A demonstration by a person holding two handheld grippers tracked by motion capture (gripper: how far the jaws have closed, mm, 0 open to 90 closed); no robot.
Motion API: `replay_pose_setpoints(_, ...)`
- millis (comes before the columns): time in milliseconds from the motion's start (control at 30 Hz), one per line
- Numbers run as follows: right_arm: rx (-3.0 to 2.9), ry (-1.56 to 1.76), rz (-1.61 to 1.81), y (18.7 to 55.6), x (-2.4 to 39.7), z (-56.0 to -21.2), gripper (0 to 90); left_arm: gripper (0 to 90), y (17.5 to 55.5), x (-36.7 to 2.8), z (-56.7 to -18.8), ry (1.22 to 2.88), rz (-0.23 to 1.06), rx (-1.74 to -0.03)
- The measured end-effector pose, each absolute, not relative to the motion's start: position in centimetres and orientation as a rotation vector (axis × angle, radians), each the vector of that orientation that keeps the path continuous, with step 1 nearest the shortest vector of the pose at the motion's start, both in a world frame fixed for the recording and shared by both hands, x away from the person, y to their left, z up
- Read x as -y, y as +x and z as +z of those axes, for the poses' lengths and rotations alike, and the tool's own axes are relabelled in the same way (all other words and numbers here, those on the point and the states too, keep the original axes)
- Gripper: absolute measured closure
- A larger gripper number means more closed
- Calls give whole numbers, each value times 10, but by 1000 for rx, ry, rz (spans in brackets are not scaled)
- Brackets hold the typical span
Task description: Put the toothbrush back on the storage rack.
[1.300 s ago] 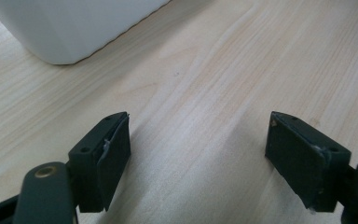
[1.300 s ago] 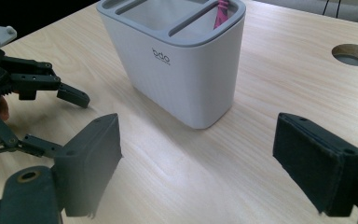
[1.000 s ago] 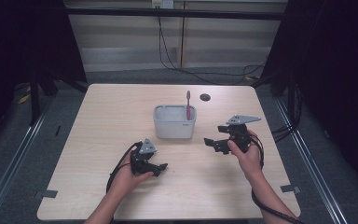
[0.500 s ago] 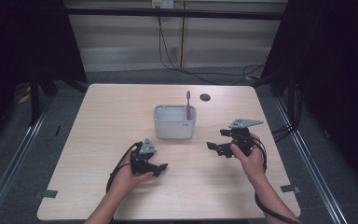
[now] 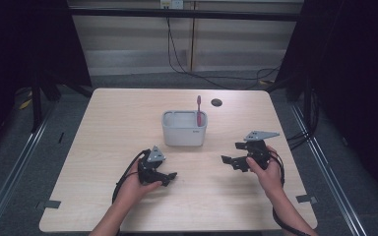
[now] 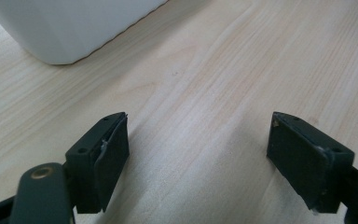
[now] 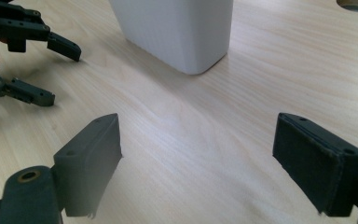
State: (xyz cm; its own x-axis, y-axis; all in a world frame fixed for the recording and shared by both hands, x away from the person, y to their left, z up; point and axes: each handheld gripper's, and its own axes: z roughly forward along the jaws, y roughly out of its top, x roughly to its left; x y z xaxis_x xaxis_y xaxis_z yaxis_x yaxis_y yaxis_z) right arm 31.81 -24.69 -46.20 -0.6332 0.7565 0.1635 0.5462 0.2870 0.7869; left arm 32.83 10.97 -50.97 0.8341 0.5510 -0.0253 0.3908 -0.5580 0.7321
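White holder (image 5: 184, 129) with red toothbrush (image 5: 199, 110) stands mid-table (image 5: 108, 123).

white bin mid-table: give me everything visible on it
The white bin is a small rectangular tub with rounded corners and smooth matte walls that look like plastic. It stands upright near the middle of the table, open top up, with a small dark mark on its front wall. A red toothbrush stands in its right end, sticking up above the rim. Both grippers sit nearer the person and touch neither. The right gripper view shows its rounded bottom corner flat on the wood.
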Motion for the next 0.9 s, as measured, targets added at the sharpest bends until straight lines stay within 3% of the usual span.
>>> replay_pose_setpoints(900, -2332, 1252, 1206, 305, 272, -492, 150, 205, 328, -110, -510, 2231, 264, -684)
